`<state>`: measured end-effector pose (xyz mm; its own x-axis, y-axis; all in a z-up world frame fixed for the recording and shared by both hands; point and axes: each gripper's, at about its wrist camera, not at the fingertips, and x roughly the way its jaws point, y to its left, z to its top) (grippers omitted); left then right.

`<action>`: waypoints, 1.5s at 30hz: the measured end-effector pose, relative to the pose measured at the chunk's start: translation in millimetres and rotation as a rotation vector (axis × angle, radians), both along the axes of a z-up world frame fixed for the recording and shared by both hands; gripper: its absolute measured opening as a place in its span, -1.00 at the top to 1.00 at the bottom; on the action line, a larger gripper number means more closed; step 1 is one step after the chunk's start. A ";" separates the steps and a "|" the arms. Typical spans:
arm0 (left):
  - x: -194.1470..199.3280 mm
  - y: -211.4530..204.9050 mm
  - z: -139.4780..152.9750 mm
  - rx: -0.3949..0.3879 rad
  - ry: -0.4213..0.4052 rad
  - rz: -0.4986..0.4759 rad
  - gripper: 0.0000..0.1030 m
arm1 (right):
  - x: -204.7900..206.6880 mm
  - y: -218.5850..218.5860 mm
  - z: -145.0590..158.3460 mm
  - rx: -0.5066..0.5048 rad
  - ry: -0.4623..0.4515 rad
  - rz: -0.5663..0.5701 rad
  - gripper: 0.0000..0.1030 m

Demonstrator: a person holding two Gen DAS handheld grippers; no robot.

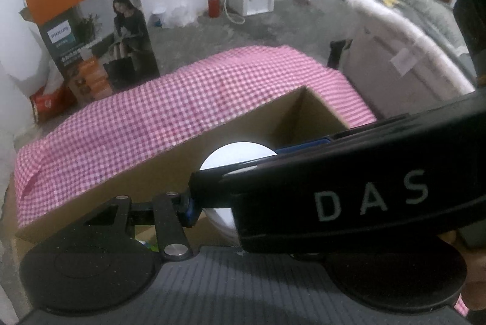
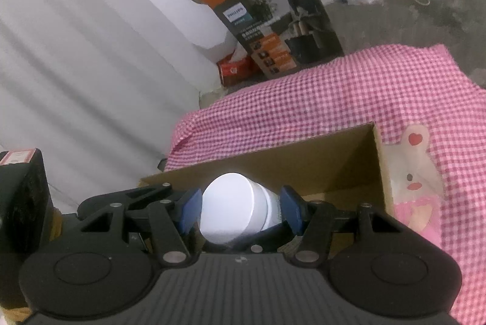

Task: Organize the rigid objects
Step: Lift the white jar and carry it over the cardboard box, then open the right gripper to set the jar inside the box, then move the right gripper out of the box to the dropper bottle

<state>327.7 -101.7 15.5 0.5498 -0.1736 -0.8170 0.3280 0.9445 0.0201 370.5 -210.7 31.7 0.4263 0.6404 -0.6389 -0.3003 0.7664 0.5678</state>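
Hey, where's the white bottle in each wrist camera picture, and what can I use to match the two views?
Left wrist view: white bottle at lower centre, mostly hidden behind a black block marked DAS, in front of the cardboard box.
Right wrist view: lower centre, between the blue pads of the right gripper, cap toward the camera.
Shared landmark: the orange Philips carton beyond the pink checked cloth.

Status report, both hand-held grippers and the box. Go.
Right hand-held gripper shut on white bottle, above open cardboard box. Left hand-held gripper: state unclear, the right one's black body blocks its view. Box sits on pink checked cloth.
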 end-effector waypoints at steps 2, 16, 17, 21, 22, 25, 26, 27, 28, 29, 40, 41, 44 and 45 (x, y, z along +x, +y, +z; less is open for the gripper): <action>5.3 0.7 -6.0 0.009 0.014 0.001 -0.04 | 6.9 -1.0 -9.8 0.004 0.018 0.005 -0.20; -1.2 5.7 9.0 -0.010 -0.009 0.005 -0.62 | 13.2 8.4 -15.7 -0.025 0.002 0.030 -0.53; -2.9 6.3 12.2 -0.015 -0.017 0.004 -0.68 | 10.2 8.9 -11.3 -0.036 -0.016 0.027 -0.58; -24.2 9.6 36.3 -0.031 -0.085 -0.002 -0.87 | -11.2 8.9 16.4 -0.070 -0.115 0.018 -0.71; -31.0 10.6 43.1 -0.033 -0.104 -0.008 -0.88 | -16.3 8.5 23.4 -0.071 -0.139 0.014 -0.74; -52.9 16.4 64.2 -0.054 -0.159 -0.018 -0.92 | -41.8 4.3 50.7 -0.072 -0.232 0.000 -0.89; -59.8 18.7 70.1 -0.066 -0.173 -0.023 -0.95 | -51.1 2.5 60.1 -0.072 -0.264 -0.006 -0.94; -68.4 21.6 76.8 -0.080 -0.189 -0.028 -0.96 | -64.5 -0.7 71.7 -0.071 -0.305 -0.013 -0.96; -77.9 24.9 83.5 -0.091 -0.208 -0.029 -0.96 | -76.2 -3.6 81.2 -0.071 -0.338 -0.018 -0.98; -88.2 28.7 89.9 -0.101 -0.228 -0.029 -0.97 | -86.9 -5.9 90.4 -0.071 -0.369 -0.024 -1.00; -181.4 65.2 101.0 -0.146 -0.316 -0.028 -0.99 | -226.3 -20.0 138.0 -0.269 -0.639 -0.070 -1.00; -188.5 67.6 95.6 -0.151 -0.312 -0.027 -0.99 | -235.2 -16.5 133.0 -0.304 -0.637 -0.066 -1.00; -206.2 73.1 77.7 -0.141 -0.297 -0.031 -1.00 | -253.9 -1.8 113.9 -0.401 -0.623 -0.064 -1.00; -211.5 74.7 72.6 -0.134 -0.291 -0.033 -1.00 | -258.8 5.5 104.5 -0.445 -0.611 -0.076 -1.00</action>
